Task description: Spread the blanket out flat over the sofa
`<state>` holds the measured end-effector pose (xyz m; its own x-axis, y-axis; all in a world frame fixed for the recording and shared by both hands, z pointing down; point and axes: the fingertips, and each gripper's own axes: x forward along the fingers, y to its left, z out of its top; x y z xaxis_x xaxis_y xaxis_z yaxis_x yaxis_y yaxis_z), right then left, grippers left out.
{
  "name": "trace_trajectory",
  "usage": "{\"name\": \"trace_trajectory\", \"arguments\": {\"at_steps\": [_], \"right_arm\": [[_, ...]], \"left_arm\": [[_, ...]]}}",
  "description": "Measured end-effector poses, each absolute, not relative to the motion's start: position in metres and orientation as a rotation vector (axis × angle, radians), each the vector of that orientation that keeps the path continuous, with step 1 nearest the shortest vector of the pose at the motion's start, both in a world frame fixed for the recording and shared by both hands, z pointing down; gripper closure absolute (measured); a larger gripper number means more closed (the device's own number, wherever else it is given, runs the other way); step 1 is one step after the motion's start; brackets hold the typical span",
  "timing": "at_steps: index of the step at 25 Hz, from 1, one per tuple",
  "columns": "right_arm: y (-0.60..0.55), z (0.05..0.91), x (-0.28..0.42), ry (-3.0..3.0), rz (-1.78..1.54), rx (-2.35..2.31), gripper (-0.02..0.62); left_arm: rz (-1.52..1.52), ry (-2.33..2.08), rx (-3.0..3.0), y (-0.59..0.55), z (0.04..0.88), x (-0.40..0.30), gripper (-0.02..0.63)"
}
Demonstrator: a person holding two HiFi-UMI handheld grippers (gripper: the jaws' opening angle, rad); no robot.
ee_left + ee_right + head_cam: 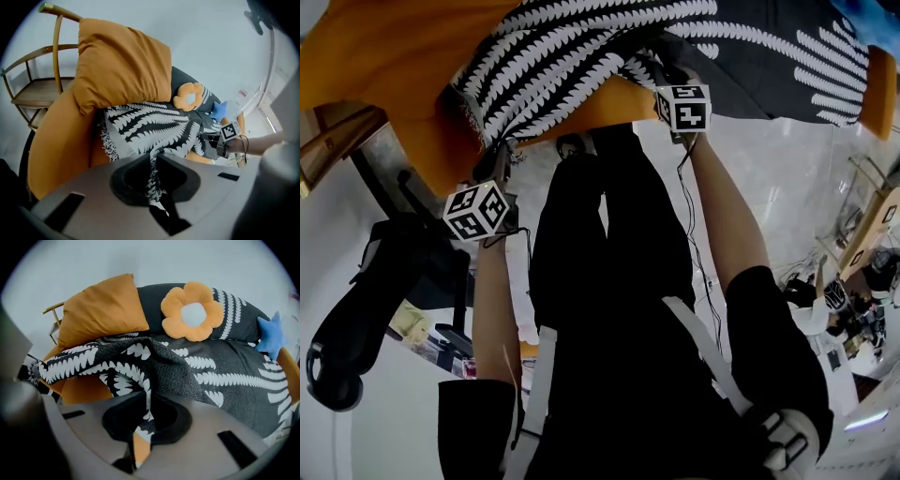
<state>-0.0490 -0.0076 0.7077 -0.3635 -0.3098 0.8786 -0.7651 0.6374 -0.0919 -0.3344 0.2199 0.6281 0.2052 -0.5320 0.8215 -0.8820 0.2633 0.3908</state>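
Observation:
A black-and-grey blanket [581,56] with white fern stripes lies partly bunched over the orange sofa [384,47]. My left gripper [497,155] is shut on the blanket's fringed near corner; in the left gripper view the cloth [154,126] runs down between the closed jaws [152,173]. At the sofa's front, my right gripper [664,70] is shut on a fold of the blanket's edge. The right gripper view shows that fold [140,357] pinched in the jaws [146,416], while the blanket [225,376] lies flatter to the right.
On the sofa rest an orange pillow [101,310], a flower cushion [192,310] and a blue star cushion [271,336]. A wooden shelf [42,89] stands left of the sofa. The person's legs [609,234] are in front, a black bag [356,328] lies at left, and clutter [853,291] sits at right.

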Motion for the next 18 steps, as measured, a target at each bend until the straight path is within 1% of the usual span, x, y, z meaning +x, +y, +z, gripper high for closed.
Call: {"name": "trace_trajectory", "arguments": {"at_steps": [4, 6, 7, 10, 13, 14, 17, 18], "right_arm": [[-0.024, 0.72, -0.029, -1.941, 0.63, 0.83, 0.555], [-0.029, 0.737, -0.036, -1.978, 0.636, 0.793, 0.549], [-0.032, 0.746, -0.045, -2.007, 0.637, 0.772, 0.537], [-0.046, 0.756, -0.07, -2.107, 0.643, 0.748, 0.44], [-0.037, 0.748, -0.068, -2.151, 0.628, 0.761, 0.406], [-0.028, 0.745, -0.059, -2.135, 0.61, 0.761, 0.397], [0.004, 0.727, 0.013, -1.976, 0.522, 0.748, 0.38], [0.005, 0.725, 0.023, -1.951, 0.496, 0.736, 0.376]], "left_arm": [[0.408, -1.456, 1.396, 0.202, 0.64, -0.313, 0.552], [0.443, -1.489, 1.399, 0.196, 0.644, -0.315, 0.554], [0.468, -1.513, 1.405, 0.192, 0.645, -0.323, 0.552], [0.534, -1.585, 1.424, 0.183, 0.644, -0.348, 0.553], [0.575, -1.589, 1.424, 0.211, 0.643, -0.354, 0.553], [0.583, -1.569, 1.425, 0.225, 0.644, -0.351, 0.554], [0.558, -1.431, 1.423, 0.274, 0.656, -0.307, 0.554], [0.559, -1.415, 1.418, 0.284, 0.657, -0.303, 0.555]]}}
